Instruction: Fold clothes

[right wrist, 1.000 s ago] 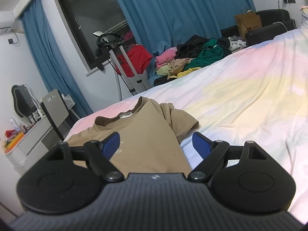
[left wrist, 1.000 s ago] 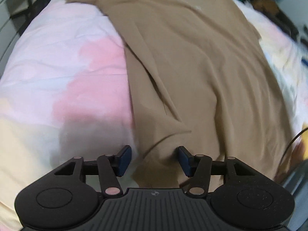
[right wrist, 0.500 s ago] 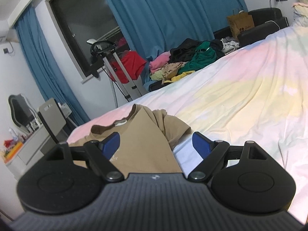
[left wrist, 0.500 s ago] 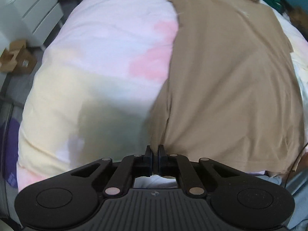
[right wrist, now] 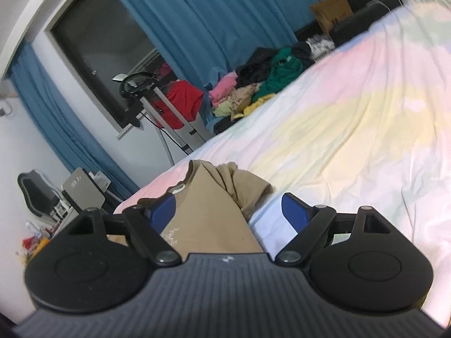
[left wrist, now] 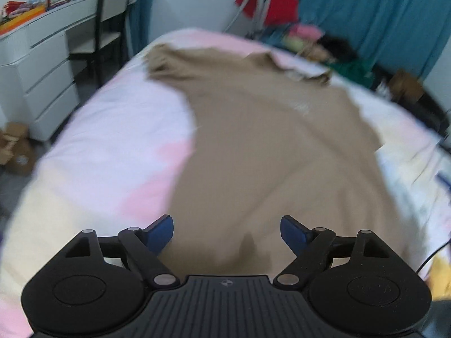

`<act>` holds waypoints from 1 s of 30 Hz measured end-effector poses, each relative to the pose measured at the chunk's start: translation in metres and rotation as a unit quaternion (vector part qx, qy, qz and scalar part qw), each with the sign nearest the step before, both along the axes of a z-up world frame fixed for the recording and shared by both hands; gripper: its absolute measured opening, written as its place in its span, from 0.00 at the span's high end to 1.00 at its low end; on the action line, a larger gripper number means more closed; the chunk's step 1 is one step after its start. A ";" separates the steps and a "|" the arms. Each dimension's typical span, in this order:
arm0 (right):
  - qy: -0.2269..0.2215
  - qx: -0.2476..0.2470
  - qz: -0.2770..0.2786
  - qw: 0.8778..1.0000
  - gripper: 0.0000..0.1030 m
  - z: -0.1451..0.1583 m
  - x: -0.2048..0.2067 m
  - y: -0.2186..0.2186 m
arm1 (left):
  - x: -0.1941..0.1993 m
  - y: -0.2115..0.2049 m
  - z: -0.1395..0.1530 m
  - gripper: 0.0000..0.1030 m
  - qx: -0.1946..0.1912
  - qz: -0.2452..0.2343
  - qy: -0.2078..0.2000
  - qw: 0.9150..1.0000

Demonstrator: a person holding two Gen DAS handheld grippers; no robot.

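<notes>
The left wrist camera is taking in the whole tan shirt (left wrist: pixel 270 152) spread flat across the bed (left wrist: pixel 112 146), while the right wrist camera is catching only its collar end (right wrist: pixel 208 214), bunched and folded over near the bed's far edge. The left view is blurred, so fine creases in the cloth are hard to read there.

The shirt's long axis is running away from the left gripper (left wrist: pixel 227 232), with the hem lying nearest the gripper and the collar pointing toward the blue curtains (left wrist: pixel 380 14) at the far side of the bed. A small pale print on the chest is showing in both views.

The left gripper is hovering over the hem end with its blue fingertips (left wrist: pixel 160 231) spread wide, holding nothing. The right gripper (right wrist: pixel 228 211) is likewise released, its fingertips (right wrist: pixel 293 211) apart with the shirt's edge and the bed sheet showing between them; whether it is touching the cloth cannot be told.

Only the left view is showing the white drawers (left wrist: pixel 42 84) and cardboard boxes (left wrist: pixel 14 146) on the floor beside the bed. Only the right view is showing the dark window (right wrist: pixel 93 56), the exercise bike (right wrist: pixel 157 107) draped with a red garment, and the pile of clothes (right wrist: pixel 262 84) beyond the bed.
</notes>
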State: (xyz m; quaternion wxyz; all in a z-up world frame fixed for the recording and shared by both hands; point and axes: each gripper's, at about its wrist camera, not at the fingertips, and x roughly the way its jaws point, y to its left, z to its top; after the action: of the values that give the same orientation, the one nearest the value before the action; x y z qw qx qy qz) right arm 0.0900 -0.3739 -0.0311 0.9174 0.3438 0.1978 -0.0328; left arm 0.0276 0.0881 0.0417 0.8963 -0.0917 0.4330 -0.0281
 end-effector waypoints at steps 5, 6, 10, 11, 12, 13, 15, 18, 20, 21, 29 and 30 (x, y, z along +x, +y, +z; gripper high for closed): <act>0.011 0.021 0.010 1.000 0.19 -0.009 0.003 -0.002 | 0.038 -0.078 -0.013 0.17 -0.013 -0.036 -0.069 0.997; 0.012 0.023 0.013 1.000 0.19 -0.010 0.004 -0.002 | 0.045 -0.089 -0.015 0.15 -0.012 -0.046 -0.084 0.995; 0.016 0.036 0.031 0.999 0.18 -0.017 0.014 0.001 | 0.054 -0.112 -0.048 0.12 -0.008 -0.050 -0.131 0.990; 0.019 0.039 0.036 0.998 0.18 -0.020 0.020 0.002 | 0.058 -0.110 -0.061 0.12 -0.006 -0.040 -0.132 0.990; 0.021 0.043 0.032 0.998 0.19 -0.021 0.030 0.001 | 0.057 -0.108 -0.069 0.12 0.003 -0.036 -0.132 0.991; 0.023 0.049 0.026 0.998 0.20 -0.023 0.040 -0.001 | 0.062 -0.106 -0.078 0.12 0.020 -0.035 -0.130 0.991; 0.024 0.052 0.019 0.998 0.20 -0.027 0.064 -0.004 | 0.072 -0.100 -0.095 0.12 0.038 -0.031 -0.118 0.992; 0.023 0.039 0.020 0.999 0.21 -0.040 0.109 -0.007 | 0.083 -0.087 -0.112 0.13 0.028 -0.020 -0.098 0.995; 0.029 0.039 0.020 0.999 0.25 -0.057 0.128 -0.010 | 0.093 -0.085 -0.116 0.13 0.031 -0.012 -0.108 0.994; 0.032 0.040 0.021 0.998 0.25 -0.066 0.138 -0.011 | 0.098 -0.085 -0.118 0.13 0.035 -0.010 -0.113 0.993; 0.070 -0.040 0.022 0.996 0.83 -0.106 0.186 -0.007 | 0.110 -0.081 -0.127 0.14 0.016 -0.030 -0.130 0.991; 0.060 -0.051 0.019 0.997 0.85 -0.100 0.185 -0.007 | 0.111 -0.080 -0.127 0.14 0.008 -0.031 -0.129 0.991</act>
State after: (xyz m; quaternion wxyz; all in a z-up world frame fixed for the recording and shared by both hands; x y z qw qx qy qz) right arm 0.2752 -0.3813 -0.1307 0.9208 0.2900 0.2566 -0.0462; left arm 0.1382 0.0081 -0.0858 0.9442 -0.0666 0.3164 -0.0637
